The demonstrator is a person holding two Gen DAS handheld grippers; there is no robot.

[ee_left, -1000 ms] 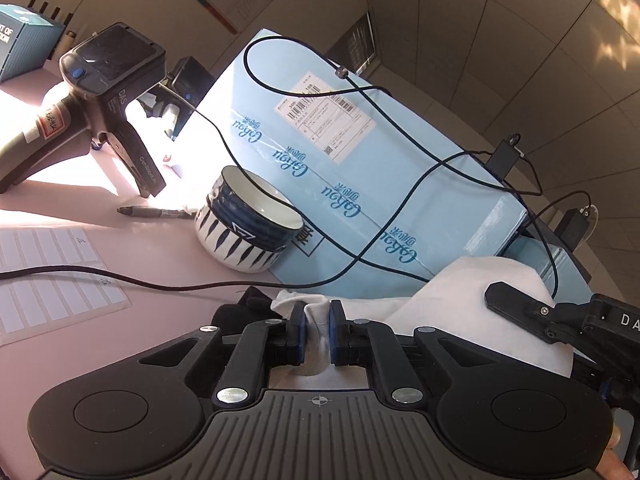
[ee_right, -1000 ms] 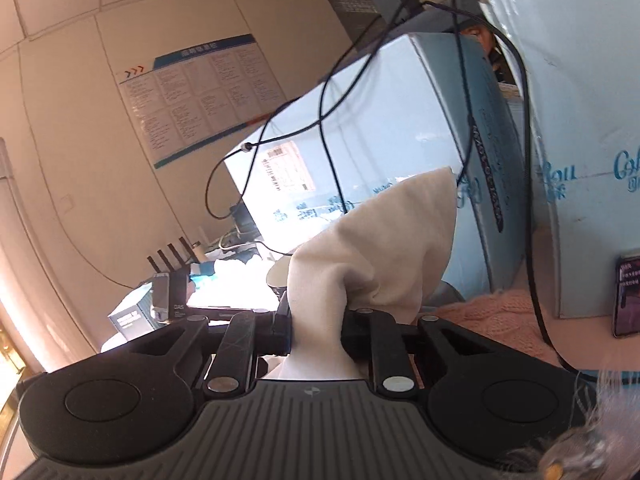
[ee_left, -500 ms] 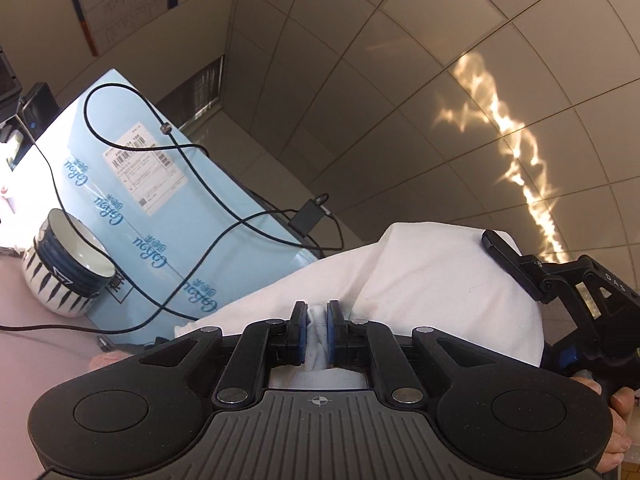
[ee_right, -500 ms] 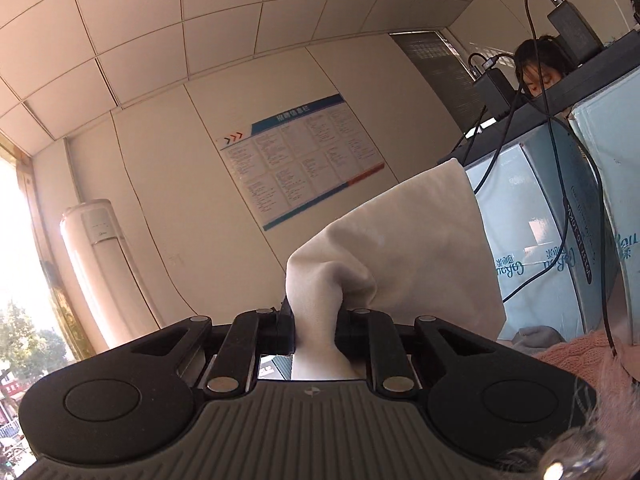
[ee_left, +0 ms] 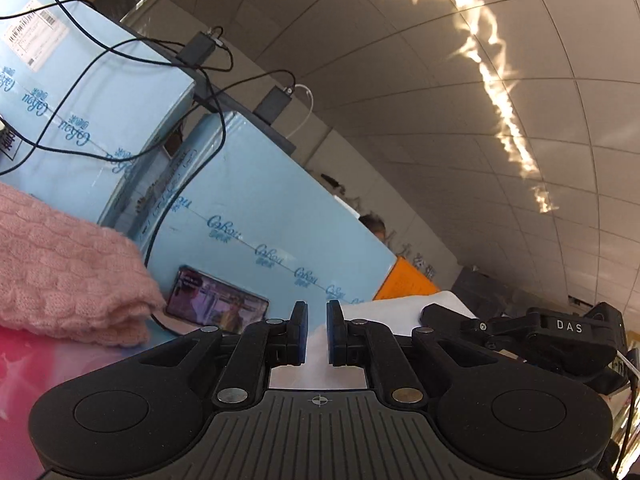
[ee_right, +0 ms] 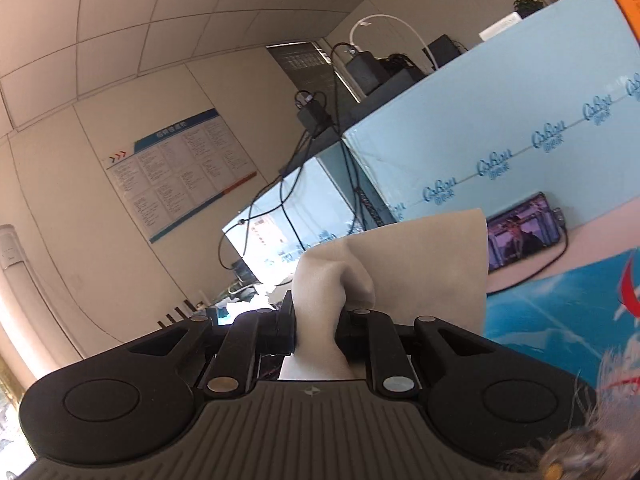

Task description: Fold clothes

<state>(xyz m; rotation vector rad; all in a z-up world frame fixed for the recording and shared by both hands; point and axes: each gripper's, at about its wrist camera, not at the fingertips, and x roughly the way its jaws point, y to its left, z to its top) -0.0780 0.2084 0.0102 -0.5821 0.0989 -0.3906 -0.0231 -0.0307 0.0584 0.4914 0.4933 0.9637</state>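
Observation:
A white garment (ee_left: 394, 312) hangs stretched between my two grippers, held up off the table. My left gripper (ee_left: 317, 332) is shut on one edge, with white cloth showing in the narrow slit between its blue pads. In the right wrist view, my right gripper (ee_right: 316, 320) is shut on a bunched corner of the garment (ee_right: 424, 264), which rises above the fingers in a fold. In the left wrist view the right gripper (ee_left: 434, 312) reaches in from the right against the cloth. A folded pink knitted sweater (ee_left: 60, 272) lies to the left.
Tall light-blue boxes (ee_left: 248, 208) with black cables draped over them stand at the back. A phone (ee_left: 216, 304) with a lit screen leans against one box. A blue printed sheet (ee_right: 560, 312) covers the table at the right. A wall chart (ee_right: 180, 168) hangs behind.
Both views have swung across the room: the bowl and label printer left the left wrist view, and the pink sweater and phone came in. Both grippers kept their hold on the white garment.

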